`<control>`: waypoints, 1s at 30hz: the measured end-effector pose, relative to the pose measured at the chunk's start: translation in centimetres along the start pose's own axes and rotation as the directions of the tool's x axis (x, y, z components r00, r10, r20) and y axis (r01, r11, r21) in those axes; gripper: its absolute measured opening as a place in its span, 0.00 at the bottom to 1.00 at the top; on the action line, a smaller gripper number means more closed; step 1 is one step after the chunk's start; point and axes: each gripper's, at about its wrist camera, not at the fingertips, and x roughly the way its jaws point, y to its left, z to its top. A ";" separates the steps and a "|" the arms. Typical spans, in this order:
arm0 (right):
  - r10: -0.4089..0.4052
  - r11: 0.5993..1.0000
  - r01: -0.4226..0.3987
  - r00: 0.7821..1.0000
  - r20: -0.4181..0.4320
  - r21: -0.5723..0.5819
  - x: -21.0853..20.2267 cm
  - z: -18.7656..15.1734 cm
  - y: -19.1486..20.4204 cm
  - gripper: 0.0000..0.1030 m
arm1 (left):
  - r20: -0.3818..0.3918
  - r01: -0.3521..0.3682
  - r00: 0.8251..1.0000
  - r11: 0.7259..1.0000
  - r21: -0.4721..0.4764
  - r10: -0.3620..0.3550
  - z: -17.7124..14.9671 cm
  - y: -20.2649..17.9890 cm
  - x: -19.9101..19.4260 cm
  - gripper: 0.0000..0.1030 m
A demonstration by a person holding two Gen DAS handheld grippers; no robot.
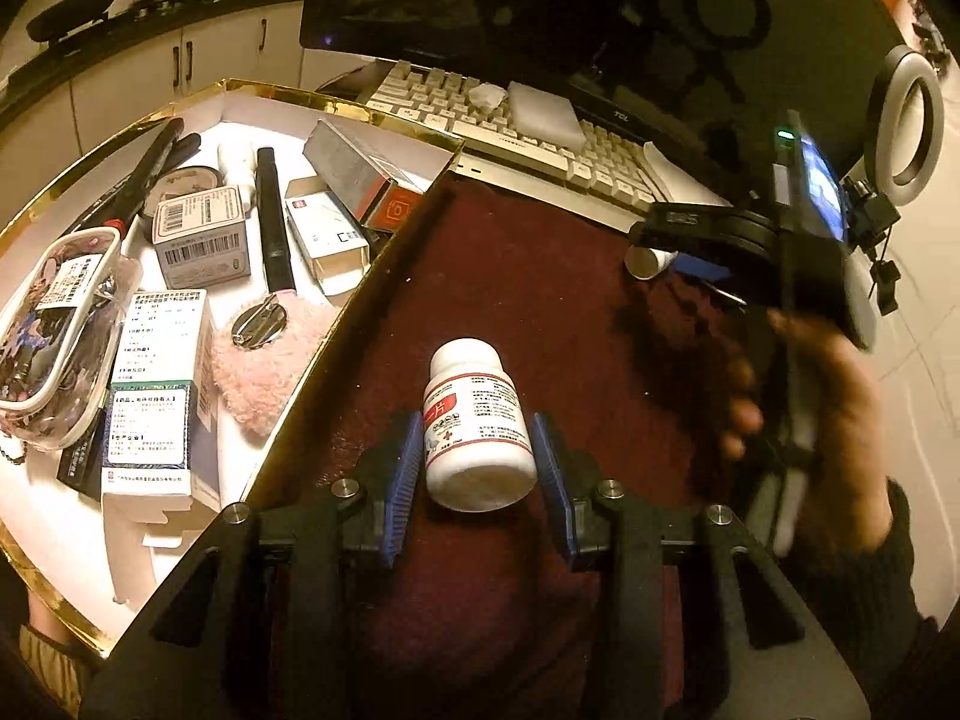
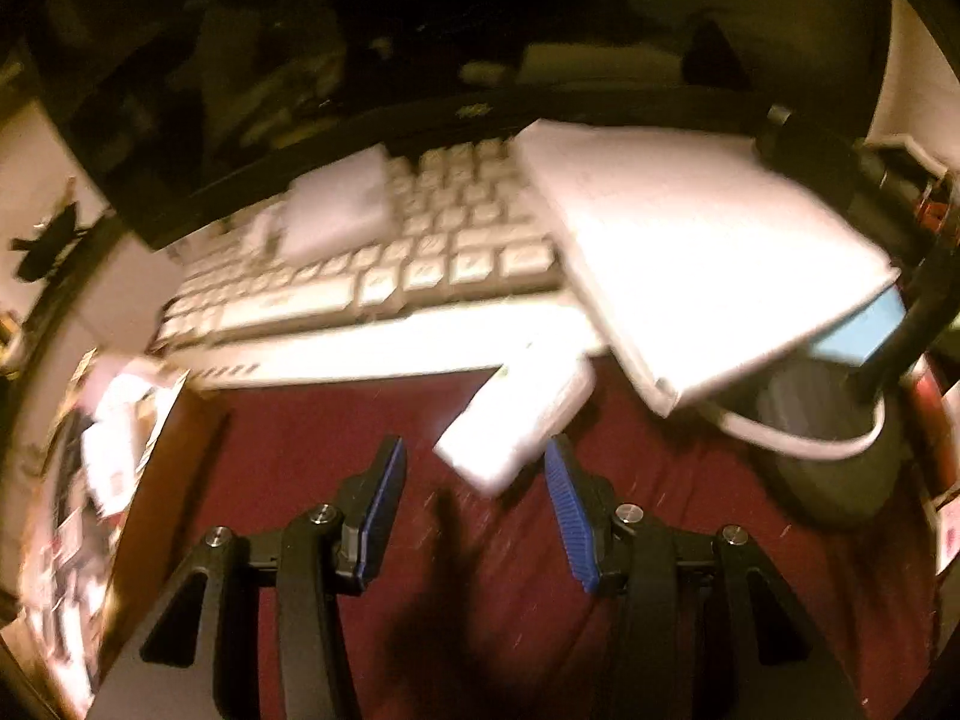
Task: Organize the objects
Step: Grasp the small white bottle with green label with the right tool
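Note:
My left gripper (image 1: 477, 456) is shut on a white pill bottle (image 1: 477, 420) with a red-and-white label, its base turned toward the camera, above the dark red cloth (image 1: 510, 276). To its left lies a gold-rimmed white tray (image 1: 336, 105) with several medicine boxes, a pink fluffy item, a patterned pouch and black pens. My right gripper (image 2: 474, 468) stands open over the red cloth. A small white box (image 2: 516, 426) lies just ahead of its fingertips, blurred, close to the right finger. The left wrist view shows that gripper (image 1: 666, 252) at the right, held by a hand (image 1: 828, 396).
A white keyboard (image 1: 540, 132) lies behind the cloth under a dark monitor (image 1: 540, 12), with a white pad on it. A large white flat box (image 2: 690, 252) leans over the keyboard's right end. A ring light (image 1: 906, 126) and its dark round base (image 2: 840, 450) stand at the right.

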 end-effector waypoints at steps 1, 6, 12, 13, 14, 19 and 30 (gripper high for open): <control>-0.036 0.999 0.036 0.999 0.003 -0.013 0.4 0.4 0.1 0.47 | 0.001 0.005 1.000 1.000 -0.001 -0.005 0.1 0.0 0.0 0.36; -0.088 0.996 0.087 0.996 -0.020 -0.036 2.0 1.3 -0.2 0.47 | 0.005 0.016 1.000 1.000 0.002 -0.016 -0.1 0.1 -0.1 0.36; -0.059 0.996 0.058 0.998 -0.006 -0.073 1.9 0.8 -0.3 0.36 | -0.001 0.016 1.000 1.000 -0.001 -0.016 -0.4 0.0 -0.1 0.36; -0.048 0.996 0.048 0.999 -0.009 -0.074 1.7 0.6 -0.5 0.33 | -0.001 0.016 1.000 1.000 -0.003 -0.016 -0.4 0.1 -0.1 0.36; -0.031 0.997 0.030 0.999 -0.016 -0.069 1.4 0.4 -0.7 0.33 | -0.002 0.015 1.000 1.000 -0.003 -0.015 -0.4 0.1 -0.1 0.36; 0.100 0.988 -0.103 0.994 -0.036 -0.112 -0.6 -2.2 -0.7 0.33 | -0.014 -0.002 1.000 1.000 -0.009 0.002 -0.5 -0.1 0.1 0.36; 0.344 0.905 -0.354 0.935 -0.082 -0.237 -4.5 -7.2 -0.2 0.33 | -0.022 -0.046 0.999 0.999 -0.009 0.046 -0.9 -0.9 0.1 0.34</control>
